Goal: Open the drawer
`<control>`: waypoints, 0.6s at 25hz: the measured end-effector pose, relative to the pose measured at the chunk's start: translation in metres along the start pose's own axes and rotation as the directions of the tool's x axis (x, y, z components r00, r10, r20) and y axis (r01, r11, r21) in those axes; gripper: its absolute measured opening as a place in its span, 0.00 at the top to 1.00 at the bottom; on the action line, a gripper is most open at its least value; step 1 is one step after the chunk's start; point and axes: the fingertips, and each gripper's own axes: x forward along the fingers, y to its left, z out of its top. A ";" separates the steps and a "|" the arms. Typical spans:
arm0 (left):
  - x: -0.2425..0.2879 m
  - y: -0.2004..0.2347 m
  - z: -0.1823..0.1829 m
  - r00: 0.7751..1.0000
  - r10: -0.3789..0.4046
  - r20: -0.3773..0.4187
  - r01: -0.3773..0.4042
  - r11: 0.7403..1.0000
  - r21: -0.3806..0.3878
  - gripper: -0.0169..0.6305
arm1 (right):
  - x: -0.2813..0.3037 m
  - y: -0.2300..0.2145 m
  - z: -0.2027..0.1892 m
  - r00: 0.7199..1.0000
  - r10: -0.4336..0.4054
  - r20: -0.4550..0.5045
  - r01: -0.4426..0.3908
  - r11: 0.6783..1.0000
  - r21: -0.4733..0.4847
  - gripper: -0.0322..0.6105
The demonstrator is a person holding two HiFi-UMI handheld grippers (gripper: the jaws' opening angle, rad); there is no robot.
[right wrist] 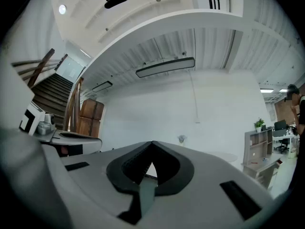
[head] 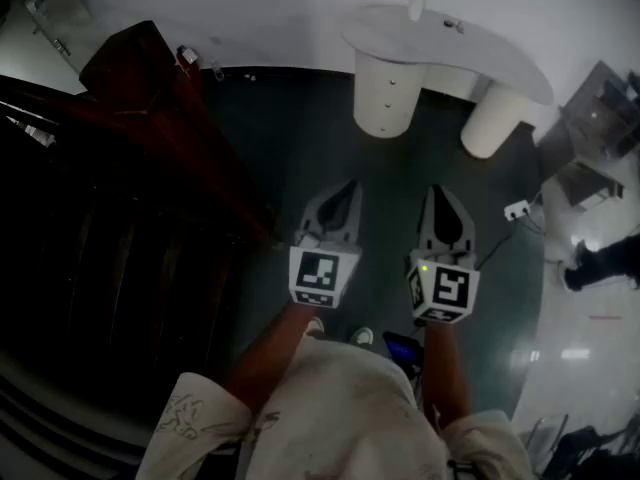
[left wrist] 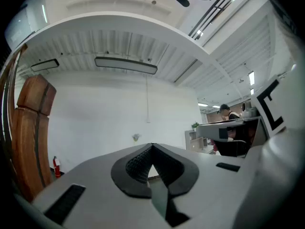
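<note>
Head view: a person stands on the dark floor (head: 280,138) with a gripper in each hand, both held out level and side by side.
Left gripper (head: 347,190): its own view shows the jaws closed tip to tip, with nothing between them.
Right gripper (head: 441,196): also fully closed and empty.
Drawer: I take it to be in the white round pedestal (head: 385,93) under the curved white worktop (head: 450,43) at the far side. Small knobs run down its front, and it is well apart from both grippers.
Second pedestal (head: 492,118): just right of the first; I see no knob on it.
Staircase (head: 120,198): dark wood, close on the left.
Progress: not yet begun, by my judgement; nothing is touched.
Risk, closed jaws: a gripper arriving like this would butt the knob instead of taking it.
Risk, small knobs: a shallow pinch could slip off on the pull, and with the knobs stacked it would be easy to take the wrong one.
Risk, floor: a white plug and cable (head: 517,209) lie to the right and could catch a foot.
</note>
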 end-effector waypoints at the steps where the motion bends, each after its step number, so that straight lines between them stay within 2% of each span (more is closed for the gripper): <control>1: 0.002 -0.003 -0.001 1.000 -0.001 0.001 0.001 1.000 -0.006 0.97 | -0.001 -0.002 0.001 1.000 0.004 0.010 -0.004 1.000 -0.011 0.94; 4: 0.007 -0.013 -0.002 1.000 0.001 -0.004 -0.001 1.000 -0.009 0.97 | -0.003 -0.011 0.002 1.000 0.006 0.021 -0.005 1.000 -0.028 0.94; 11: 0.015 -0.030 -0.001 1.000 0.020 -0.005 -0.020 1.000 0.004 0.97 | -0.010 -0.036 -0.002 0.999 0.005 0.031 -0.005 1.000 0.002 0.94; 15: 0.017 -0.039 -0.003 0.999 0.041 -0.008 -0.041 0.999 0.002 0.97 | -0.012 -0.040 0.001 0.997 0.046 0.067 -0.043 0.998 -0.049 0.94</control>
